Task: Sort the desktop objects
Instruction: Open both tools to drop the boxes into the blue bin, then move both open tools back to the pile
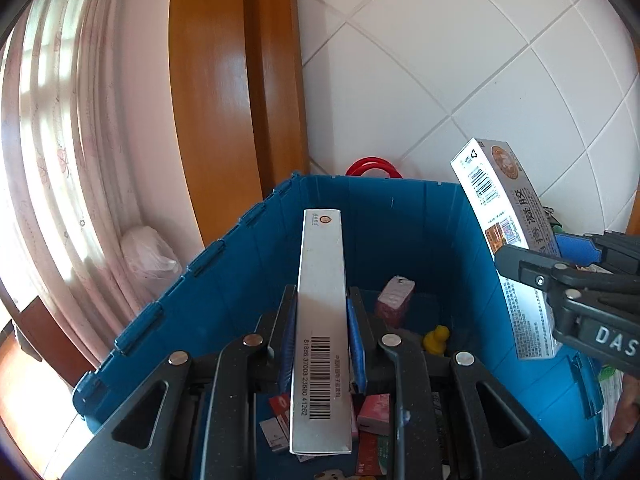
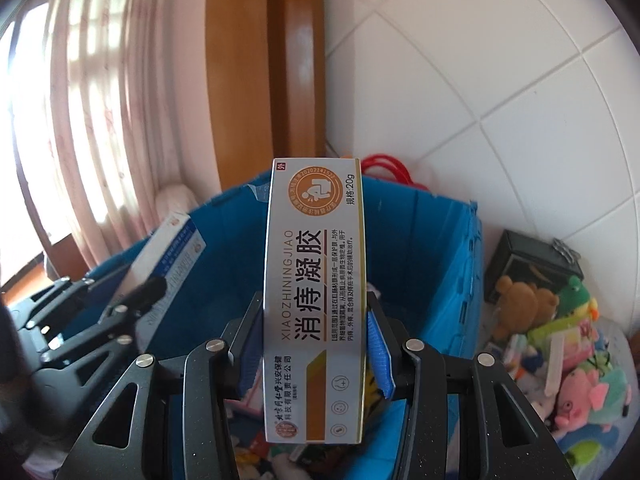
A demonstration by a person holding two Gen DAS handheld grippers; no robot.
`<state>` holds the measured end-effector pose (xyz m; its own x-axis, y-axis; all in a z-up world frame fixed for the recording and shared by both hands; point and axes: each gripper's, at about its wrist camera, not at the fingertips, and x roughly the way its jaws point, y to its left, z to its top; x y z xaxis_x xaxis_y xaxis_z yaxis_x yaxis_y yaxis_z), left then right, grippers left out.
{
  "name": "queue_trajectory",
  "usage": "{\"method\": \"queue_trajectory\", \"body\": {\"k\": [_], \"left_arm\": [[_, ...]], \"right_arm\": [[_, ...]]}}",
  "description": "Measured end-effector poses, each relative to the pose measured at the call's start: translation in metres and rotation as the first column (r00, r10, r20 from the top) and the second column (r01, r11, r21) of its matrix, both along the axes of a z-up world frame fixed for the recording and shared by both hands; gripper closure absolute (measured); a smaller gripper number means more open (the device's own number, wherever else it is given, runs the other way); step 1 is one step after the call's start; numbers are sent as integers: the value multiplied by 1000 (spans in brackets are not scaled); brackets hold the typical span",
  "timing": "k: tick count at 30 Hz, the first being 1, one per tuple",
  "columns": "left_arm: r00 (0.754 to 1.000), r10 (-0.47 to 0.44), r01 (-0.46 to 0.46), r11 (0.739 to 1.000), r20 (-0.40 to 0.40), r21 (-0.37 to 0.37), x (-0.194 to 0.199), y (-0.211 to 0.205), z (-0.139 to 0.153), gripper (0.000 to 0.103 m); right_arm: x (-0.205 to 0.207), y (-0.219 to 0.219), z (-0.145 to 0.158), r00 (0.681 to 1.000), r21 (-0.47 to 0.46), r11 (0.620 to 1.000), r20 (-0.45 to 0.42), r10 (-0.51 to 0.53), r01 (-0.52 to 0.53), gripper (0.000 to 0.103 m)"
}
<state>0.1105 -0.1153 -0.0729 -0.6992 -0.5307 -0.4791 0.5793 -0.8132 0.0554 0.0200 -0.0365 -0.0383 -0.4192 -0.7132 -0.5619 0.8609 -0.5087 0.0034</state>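
Note:
My left gripper (image 1: 320, 316) is shut on a long narrow white box with a barcode (image 1: 322, 320), held lengthwise over the open blue bin (image 1: 168, 308). My right gripper (image 2: 316, 324) is shut on a wider white ointment box with orange and gold print (image 2: 316, 276), also above the blue bin (image 2: 436, 280). In the left wrist view that ointment box (image 1: 504, 240) and the right gripper (image 1: 532, 264) stand over the bin's right wall. The right wrist view shows the left gripper (image 2: 144, 292) with its white box (image 2: 172, 256) at left. Small boxes and a yellow toy (image 1: 436, 338) lie in the bin.
A wooden door frame (image 1: 224, 92) and a white tiled wall (image 1: 460, 60) stand behind the bin, with a curtain (image 1: 60, 140) at left. Right of the bin sits a clear container of plush toys (image 2: 568, 360) and a black box (image 2: 532, 264). Red handles (image 1: 374, 166) show behind the bin.

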Motion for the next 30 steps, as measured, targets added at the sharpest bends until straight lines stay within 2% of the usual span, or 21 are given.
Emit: {"method": "queue_trajectory", "body": {"k": [3, 5, 8, 10, 12, 13, 14, 16, 22, 26, 28, 30], "left_arm": [[1000, 19, -19, 1000, 8, -19, 1, 2, 1, 80], [999, 33, -32, 999, 8, -17, 1, 0, 1, 75], [999, 40, -40, 999, 0, -8, 5, -2, 2, 56], [999, 42, -42, 999, -12, -12, 8, -1, 4, 40], [999, 47, -48, 999, -26, -19, 13, 1, 4, 34], [998, 49, -50, 999, -30, -20, 15, 1, 4, 32], [998, 54, -55, 998, -32, -20, 18, 1, 4, 32], [998, 58, -58, 998, -39, -12, 22, 0, 4, 32], [996, 60, -61, 998, -65, -3, 34, 8, 6, 31], [991, 56, -56, 998, -118, 3, 47, 16, 10, 30], [988, 51, -53, 999, -147, -4, 53, 23, 13, 23], [981, 44, -48, 999, -187, -19, 59, 35, 18, 21]], "right_arm": [[1, -3, -3, 999, 19, 999, -35, -30, 31, 58], [4, -5, -4, 999, 26, 999, -43, -27, 28, 58], [9, -6, -3, 997, 30, 999, -72, -31, 34, 58], [12, -5, -2, 996, 25, 999, -86, -27, 29, 56], [16, -4, -1, 994, 24, 999, -107, -35, 38, 41], [19, -2, 1, 992, 18, 999, -122, -41, 43, 21], [21, 1, 2, 990, 12, 999, -134, -45, 47, 8], [26, 7, 7, 984, -5, 998, -169, -64, 64, 2], [31, 35, 14, 975, -48, 993, -194, -111, 104, 0], [36, 63, 16, 970, -100, 987, -197, -140, 122, 0], [39, 82, 17, 970, -139, 983, -191, -150, 124, 0], [38, 102, 17, 967, -173, 974, -184, -176, 144, 0]]}}
